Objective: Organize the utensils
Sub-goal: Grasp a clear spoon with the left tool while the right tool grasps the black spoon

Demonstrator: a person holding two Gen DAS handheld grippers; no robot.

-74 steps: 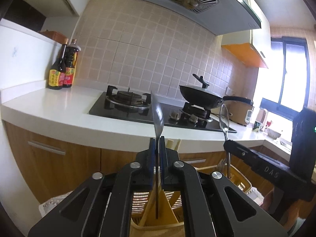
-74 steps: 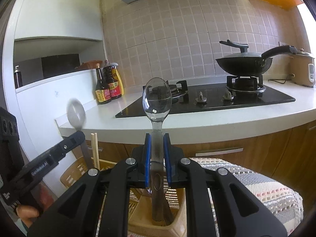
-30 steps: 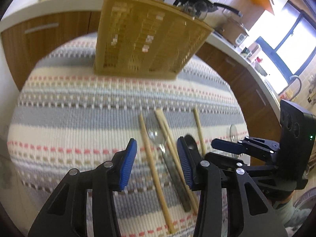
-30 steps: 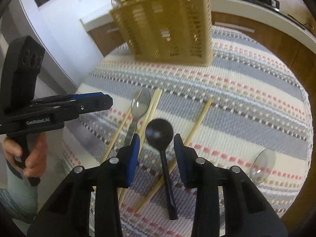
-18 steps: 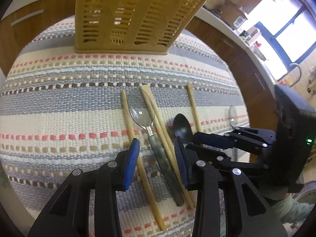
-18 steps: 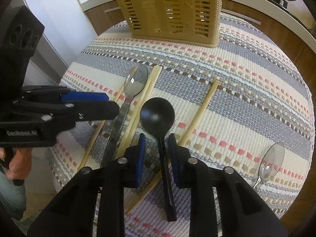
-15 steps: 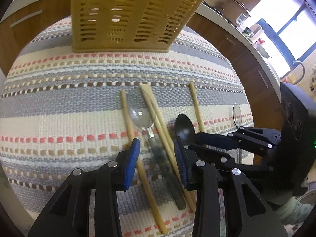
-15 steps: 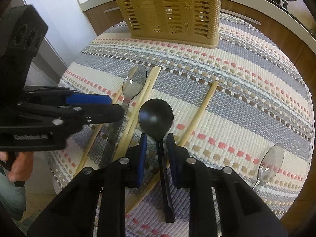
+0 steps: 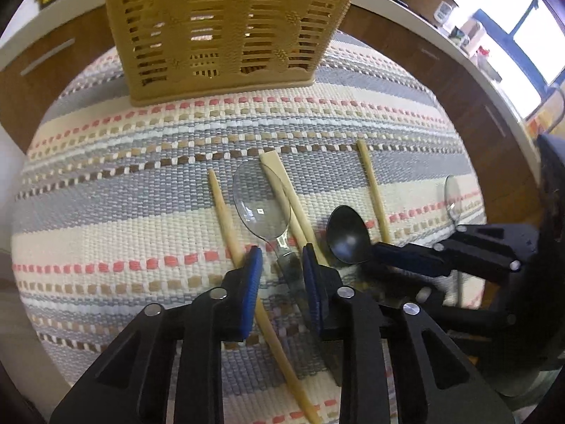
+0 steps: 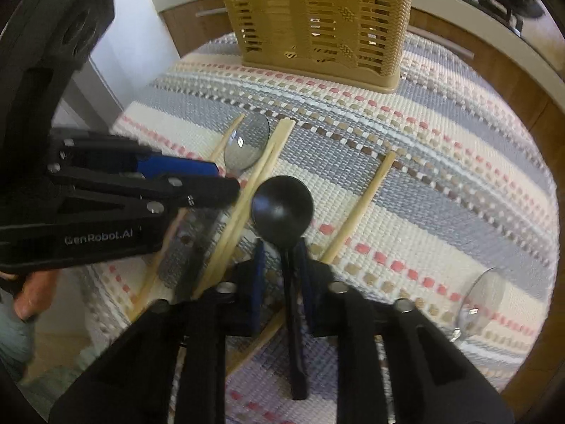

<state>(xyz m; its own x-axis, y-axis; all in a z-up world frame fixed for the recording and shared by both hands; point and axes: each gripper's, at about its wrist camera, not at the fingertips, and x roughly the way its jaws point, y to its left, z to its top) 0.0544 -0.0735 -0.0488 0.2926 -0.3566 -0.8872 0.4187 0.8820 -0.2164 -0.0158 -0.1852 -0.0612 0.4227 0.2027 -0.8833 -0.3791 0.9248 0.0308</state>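
Note:
On the striped mat [image 9: 106,212] lies a clear plastic spoon [image 9: 261,205] among several wooden chopsticks [image 9: 222,212]. My left gripper [image 9: 282,268] straddles the spoon's neck, its jaws closing, and a gap still shows on each side. To the right lies a black spoon [image 9: 348,236]. In the right wrist view the right gripper [image 10: 282,268] is shut on the black spoon [image 10: 282,208] just below its bowl. The left gripper [image 10: 222,176] reaches in from the left beside the clear spoon [image 10: 247,145].
A tan slotted utensil basket [image 9: 219,28] stands at the mat's far edge. A second clear spoon [image 10: 483,296] lies near the right rim, and a lone chopstick [image 9: 374,194] lies between the spoons. A person's hand [image 10: 31,293] holds the left gripper. Wooden cabinets ring the table.
Both grippers came down closer to the mat. The right jaws closed onto the black spoon's handle. The left jaws narrowed around the clear spoon's neck.

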